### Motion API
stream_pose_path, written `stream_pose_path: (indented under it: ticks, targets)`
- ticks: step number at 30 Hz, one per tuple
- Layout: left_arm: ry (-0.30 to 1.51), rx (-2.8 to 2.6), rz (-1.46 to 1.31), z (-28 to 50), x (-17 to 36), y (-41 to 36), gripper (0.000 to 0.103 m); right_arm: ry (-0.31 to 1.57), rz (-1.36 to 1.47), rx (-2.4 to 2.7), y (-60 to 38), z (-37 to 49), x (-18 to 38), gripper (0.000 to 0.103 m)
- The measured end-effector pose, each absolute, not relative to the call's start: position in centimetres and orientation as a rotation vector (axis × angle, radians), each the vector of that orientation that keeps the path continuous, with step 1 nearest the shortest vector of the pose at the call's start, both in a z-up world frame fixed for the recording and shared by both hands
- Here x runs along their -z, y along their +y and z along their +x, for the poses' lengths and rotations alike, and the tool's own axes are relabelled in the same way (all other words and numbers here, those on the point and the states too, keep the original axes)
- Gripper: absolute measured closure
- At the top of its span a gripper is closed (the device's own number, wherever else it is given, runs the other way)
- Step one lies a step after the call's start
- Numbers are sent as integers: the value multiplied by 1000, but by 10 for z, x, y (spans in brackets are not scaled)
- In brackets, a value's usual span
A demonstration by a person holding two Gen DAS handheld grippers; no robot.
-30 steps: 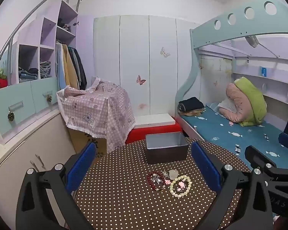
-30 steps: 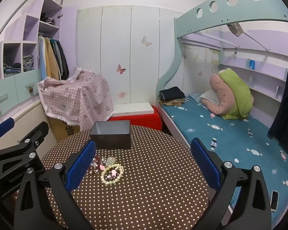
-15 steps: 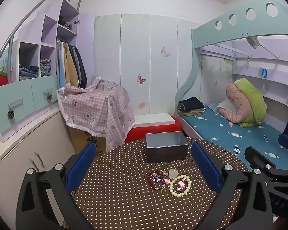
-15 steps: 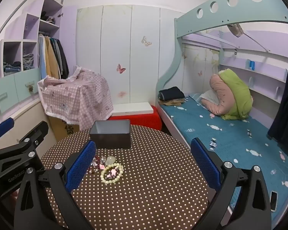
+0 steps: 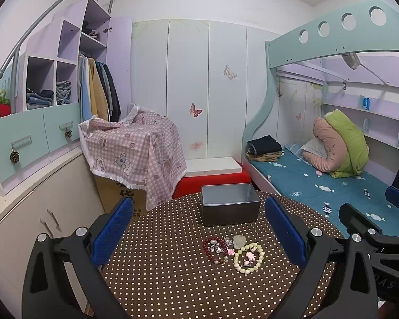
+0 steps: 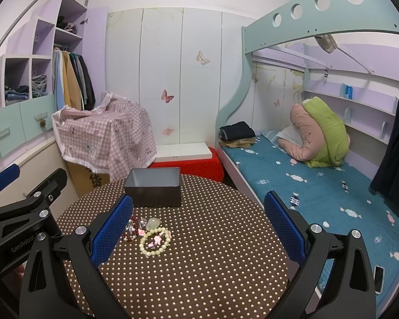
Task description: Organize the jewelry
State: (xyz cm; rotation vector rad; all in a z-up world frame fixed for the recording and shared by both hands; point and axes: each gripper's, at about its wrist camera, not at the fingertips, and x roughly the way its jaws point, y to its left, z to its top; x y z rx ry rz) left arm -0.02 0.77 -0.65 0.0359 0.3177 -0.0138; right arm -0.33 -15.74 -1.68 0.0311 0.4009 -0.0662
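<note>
I have both tools raised over the round polka-dot table [image 5: 173,279], and neither carries anything. The left gripper [image 5: 199,234] has its blue pads spread wide, and through that gap I look straight down onto the jewelry; the right gripper [image 6: 199,228] is spread just as wide, with its left pad overlapping the edge of the same cluster in its own view. The pieces lie bunched together near the middle of the cloth: a dark red bead bracelet [image 5: 212,250], a cream bead bracelet [image 5: 248,257] with small pink charms [image 5: 248,256] lying inside its ring, a pale translucent stone [image 5: 239,240] and some small sparkly bits between them, too small for me to name. Just behind them stands the open grey metal box [image 5: 230,207], which looks empty from here, so I take it as the place where everything should go. I judge that nothing is sorted yet and I am lining up for the first pick. The cream bracelet seems the easiest start, since it sits nearest me and slightly apart. The beads will likely roll or slide under the pads, so I want a low, centred pinch across one side of the ring.
</note>
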Motion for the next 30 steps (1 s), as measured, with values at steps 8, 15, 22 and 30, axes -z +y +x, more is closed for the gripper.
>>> stream_pose_path:
  ticks: [8, 15, 22, 30]
  targets:
    - [317, 12, 37, -1, 5, 7, 7, 397, 30, 68, -158, -4, 17, 7]
    - [311, 12, 35, -2, 0, 6, 7, 389, 26, 68, -151, -4, 6, 7]
    - [309, 13, 34, -3, -1, 7, 7, 382, 26, 66, -150, -4, 2, 7]
    - [302, 6, 33, -7, -10, 6, 7, 367, 28, 61, -152, -13, -4, 7]
